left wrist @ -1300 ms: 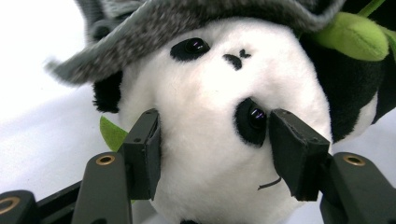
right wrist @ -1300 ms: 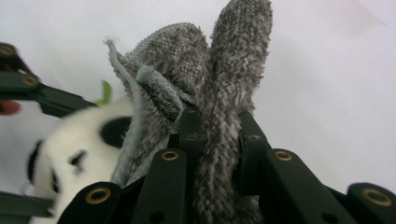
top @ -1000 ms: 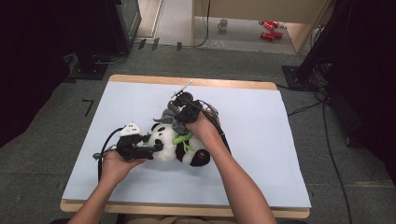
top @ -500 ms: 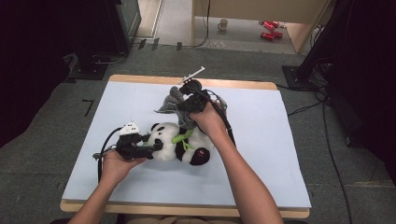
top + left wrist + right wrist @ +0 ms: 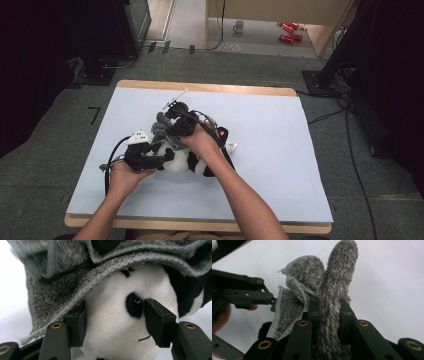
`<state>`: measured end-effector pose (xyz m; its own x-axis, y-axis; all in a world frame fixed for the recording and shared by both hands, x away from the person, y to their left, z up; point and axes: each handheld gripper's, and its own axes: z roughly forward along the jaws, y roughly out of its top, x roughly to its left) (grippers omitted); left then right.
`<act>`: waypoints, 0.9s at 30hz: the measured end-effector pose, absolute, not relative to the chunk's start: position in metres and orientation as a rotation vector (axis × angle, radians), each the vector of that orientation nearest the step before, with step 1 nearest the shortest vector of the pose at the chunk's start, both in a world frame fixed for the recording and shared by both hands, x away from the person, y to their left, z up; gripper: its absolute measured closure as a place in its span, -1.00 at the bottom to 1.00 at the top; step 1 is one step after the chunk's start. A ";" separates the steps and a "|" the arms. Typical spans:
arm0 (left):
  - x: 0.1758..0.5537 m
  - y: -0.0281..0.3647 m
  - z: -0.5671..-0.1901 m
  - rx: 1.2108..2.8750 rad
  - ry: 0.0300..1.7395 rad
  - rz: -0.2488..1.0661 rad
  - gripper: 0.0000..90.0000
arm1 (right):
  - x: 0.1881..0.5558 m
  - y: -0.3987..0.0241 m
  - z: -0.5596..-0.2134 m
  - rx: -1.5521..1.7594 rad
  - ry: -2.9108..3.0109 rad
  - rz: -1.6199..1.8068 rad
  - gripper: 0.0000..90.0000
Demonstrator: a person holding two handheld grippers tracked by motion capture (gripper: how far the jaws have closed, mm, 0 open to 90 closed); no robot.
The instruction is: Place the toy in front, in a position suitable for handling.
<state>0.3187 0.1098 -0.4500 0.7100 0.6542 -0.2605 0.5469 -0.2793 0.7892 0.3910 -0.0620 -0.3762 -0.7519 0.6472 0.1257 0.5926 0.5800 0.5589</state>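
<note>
The right tongs (image 5: pixel 325 312) pinched the grey knit hat (image 5: pixel 312 290) over the panda's head (image 5: pixel 120 322), which the left tongs (image 5: pixel 113 322) clamped from both sides.

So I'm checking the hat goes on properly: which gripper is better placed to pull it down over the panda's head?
Right. The right gripper is shut on the grey knitted hat, while the left gripper clamps the panda's head, probably steadying it.

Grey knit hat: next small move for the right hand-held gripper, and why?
Probably pull the grey knit hat further down over the panda plush. The right hand-held gripper is shut on the hat, its brim covers only the top of the head, and the left hand-held gripper steadies the head.
</note>
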 end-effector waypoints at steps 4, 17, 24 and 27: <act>0.319 0.109 -0.450 1.954 0.926 0.145 -0.11 | 0.393 -0.068 -0.381 1.041 2.694 0.872 0.72; 0.318 0.108 -0.450 1.955 0.903 0.151 -0.10 | 0.412 -0.127 -0.391 1.238 2.608 0.824 0.73; 0.321 0.106 -0.449 1.937 0.926 0.150 -0.09 | 0.415 -0.145 -0.377 1.235 2.529 0.785 0.73; 0.324 0.106 -0.450 1.931 0.932 0.151 -0.09 | 0.415 -0.151 -0.371 1.261 2.506 0.808 0.73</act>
<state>0.3239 0.1061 -0.4495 0.7013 0.6616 -0.2653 0.5437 -0.2557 0.7994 0.4150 -0.1509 -0.3715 -0.6071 0.7933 0.0471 0.6714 0.4803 0.5644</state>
